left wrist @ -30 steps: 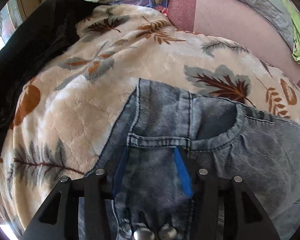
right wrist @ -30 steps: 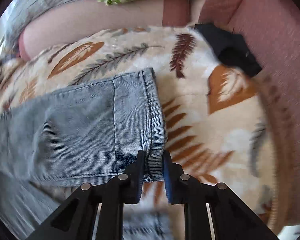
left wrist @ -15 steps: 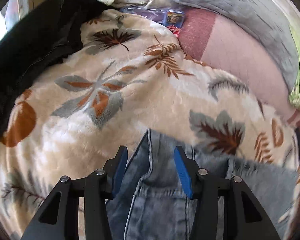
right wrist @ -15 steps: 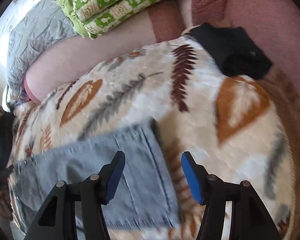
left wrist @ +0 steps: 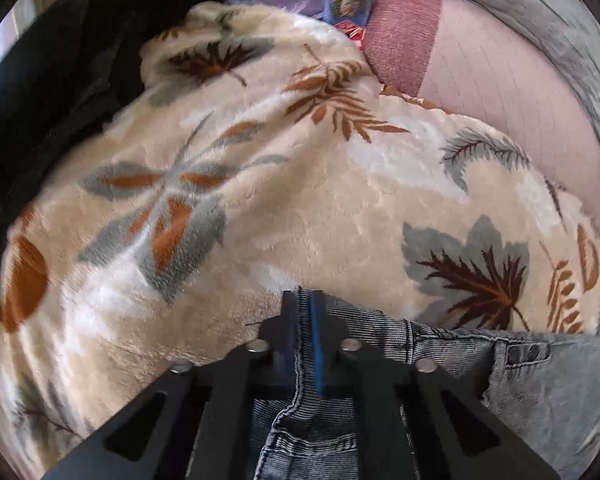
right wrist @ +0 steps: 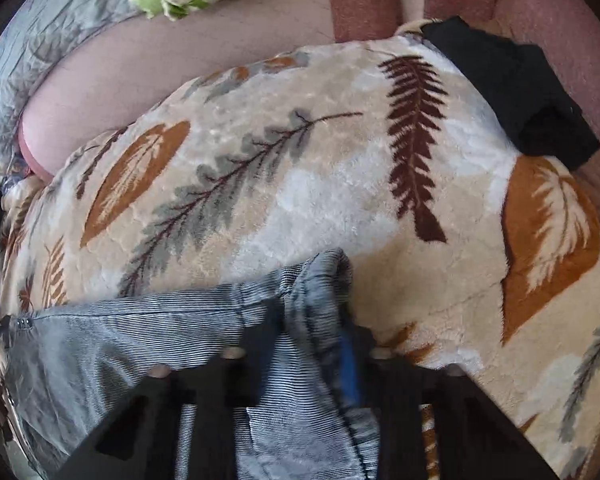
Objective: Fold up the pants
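Spread across a leaf-print fleece blanket [left wrist: 308, 208] on a sofa, grey-blue denim pants [left wrist: 532, 380], not yet a neat stack. At the left, left gripper [left wrist: 305, 334] closed tight on the pants' waist edge, fingers [left wrist: 317, 344] just drawn together with the denim seam pinched between them. To the right along the same garment, belt loop and two rivets in view, cloth running flat toward the other hand. There, right gripper [right wrist: 314, 344] clamped on a bunched hem corner, fingers [right wrist: 350, 360] just closed on the wad, denim puckered above them. Judged from this: both ends gripped, fold apparently about to be made or mid-way; carrying over, laying down and smoothing still to come. Off to the left, a dark jacket [left wrist: 52, 92]; far right, a black cloth [right wrist: 512, 92]. No brand or label readable on the pants; a small printed packet [left wrist: 346, 6] at the back too blurred to read.
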{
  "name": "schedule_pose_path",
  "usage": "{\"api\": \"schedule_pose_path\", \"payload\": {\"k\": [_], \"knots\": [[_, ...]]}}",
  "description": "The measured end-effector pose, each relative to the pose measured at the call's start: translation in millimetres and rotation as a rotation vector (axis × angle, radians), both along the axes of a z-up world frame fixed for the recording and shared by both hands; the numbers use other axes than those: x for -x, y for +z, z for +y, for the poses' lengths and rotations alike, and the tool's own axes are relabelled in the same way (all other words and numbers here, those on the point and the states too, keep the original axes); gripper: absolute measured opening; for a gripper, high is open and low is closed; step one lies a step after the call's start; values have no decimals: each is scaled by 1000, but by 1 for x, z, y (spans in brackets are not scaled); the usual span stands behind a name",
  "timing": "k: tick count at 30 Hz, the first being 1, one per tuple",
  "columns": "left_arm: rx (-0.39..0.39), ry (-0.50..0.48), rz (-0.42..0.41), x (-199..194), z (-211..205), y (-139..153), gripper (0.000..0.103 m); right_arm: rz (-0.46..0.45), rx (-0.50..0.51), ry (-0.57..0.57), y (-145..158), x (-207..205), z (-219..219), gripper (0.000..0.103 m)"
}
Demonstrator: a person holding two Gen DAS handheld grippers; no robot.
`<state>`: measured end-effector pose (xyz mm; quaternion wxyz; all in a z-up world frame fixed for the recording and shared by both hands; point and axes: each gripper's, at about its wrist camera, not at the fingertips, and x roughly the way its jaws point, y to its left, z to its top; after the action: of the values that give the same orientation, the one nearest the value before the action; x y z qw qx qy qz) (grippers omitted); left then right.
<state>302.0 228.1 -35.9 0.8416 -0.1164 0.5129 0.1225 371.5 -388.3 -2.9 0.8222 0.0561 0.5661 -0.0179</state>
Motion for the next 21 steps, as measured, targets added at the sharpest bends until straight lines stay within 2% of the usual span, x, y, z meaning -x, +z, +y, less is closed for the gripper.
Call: {"api": "schedule_pose_path", "payload": {"k": [5, 10, 14, 16, 18, 21], "knots": [[-33, 22, -84, 14, -6, 31, 4, -99, 6, -2, 28, 15, 9, 14], [-42, 20, -228, 56, -15, 85, 4, -235, -33, 0, 79, 56, 11, 14], [-7, -6, -367, 134, -18, 131, 4, -345, -91, -7, 124, 117, 0, 14], [17, -24, -415, 172, -19, 142, 4, -389, -92, 6, 137, 158, -3, 14], [23, -42, -448, 219, -20, 144, 4, -410, -104, 30, 139, 205, -7, 14], [30, -75, -415, 273, -16, 122, 5, -388, -137, 70, 115, 269, -13, 18]]}}
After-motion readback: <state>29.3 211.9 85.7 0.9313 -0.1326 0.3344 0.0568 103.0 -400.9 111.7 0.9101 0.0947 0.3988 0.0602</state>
